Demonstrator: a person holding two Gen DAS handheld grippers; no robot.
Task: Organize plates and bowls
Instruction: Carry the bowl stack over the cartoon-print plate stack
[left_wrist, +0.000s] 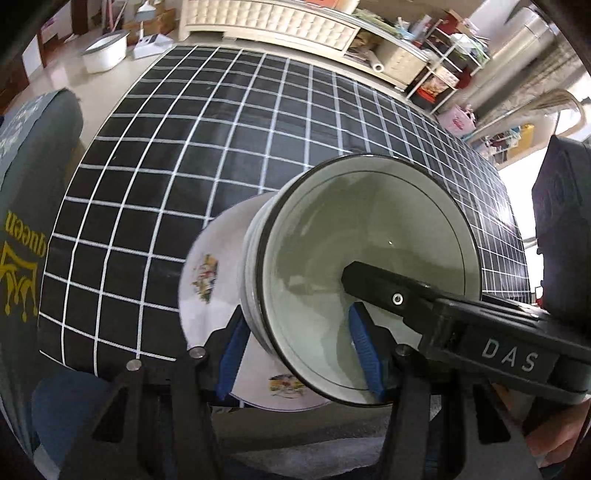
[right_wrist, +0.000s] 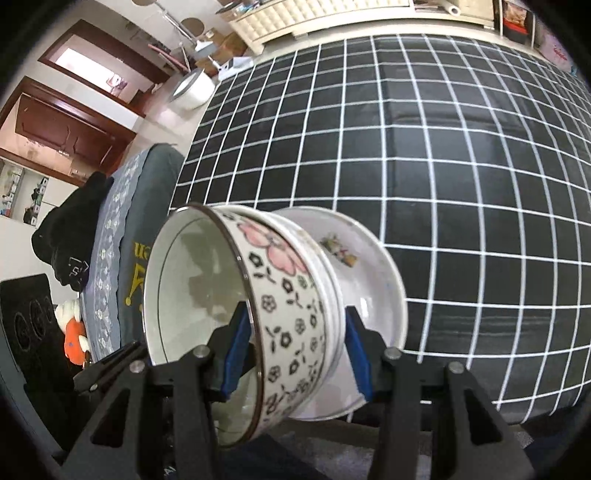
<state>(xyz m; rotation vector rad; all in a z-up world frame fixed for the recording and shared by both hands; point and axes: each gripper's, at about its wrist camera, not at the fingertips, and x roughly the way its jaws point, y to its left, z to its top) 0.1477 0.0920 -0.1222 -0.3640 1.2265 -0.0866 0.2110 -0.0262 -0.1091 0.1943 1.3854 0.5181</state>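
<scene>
While both grippers (left_wrist: 301, 350) (right_wrist: 297, 347) clasp the empty floral bowl (right_wrist: 280, 302), it sits in the plate (right_wrist: 373, 266).

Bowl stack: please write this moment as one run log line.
left tongs: shut on bowl stack | right tongs: shut on bowl stack | plate: under stack | checked cloth: below

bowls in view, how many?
2, maybe more hidden. White floral-patterned ceramic bowl nested in another white bowl, on the white decorated plate, near table edge, both grippers straddling the walls.

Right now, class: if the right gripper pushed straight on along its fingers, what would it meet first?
The right gripper already straddles the floral bowl's wall; behind it, probably the white plate.
</scene>
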